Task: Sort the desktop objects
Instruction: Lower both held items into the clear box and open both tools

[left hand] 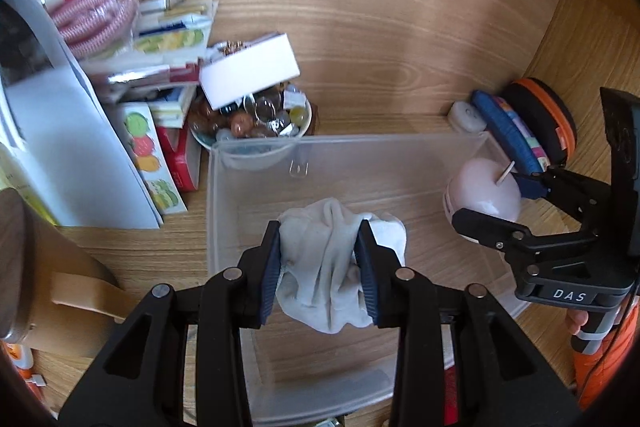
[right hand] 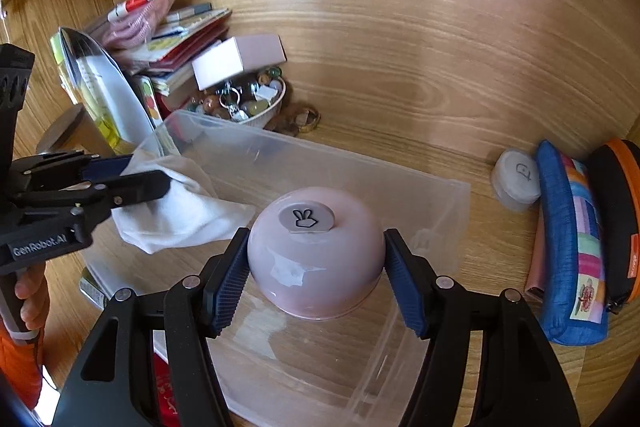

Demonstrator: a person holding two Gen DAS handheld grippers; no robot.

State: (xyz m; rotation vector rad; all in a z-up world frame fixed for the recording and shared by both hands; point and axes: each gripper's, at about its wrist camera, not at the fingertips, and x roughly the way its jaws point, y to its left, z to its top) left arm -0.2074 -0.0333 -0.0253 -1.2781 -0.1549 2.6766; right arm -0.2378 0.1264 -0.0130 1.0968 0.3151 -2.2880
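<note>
A clear plastic bin sits on the wooden desk. My left gripper is shut on a bunched white cloth and holds it over the bin's inside. In the right wrist view that left gripper comes in from the left with the cloth hanging from it. My right gripper is shut on a round pink dome-shaped object with a grey bunny tab on top, above the bin's right part. The left wrist view shows the right gripper on the pink object.
Behind the bin stands a bowl of glass beads with a white box on it, beside stacked books and packets. A blue pencil case, an orange-rimmed case and a small white jar lie right.
</note>
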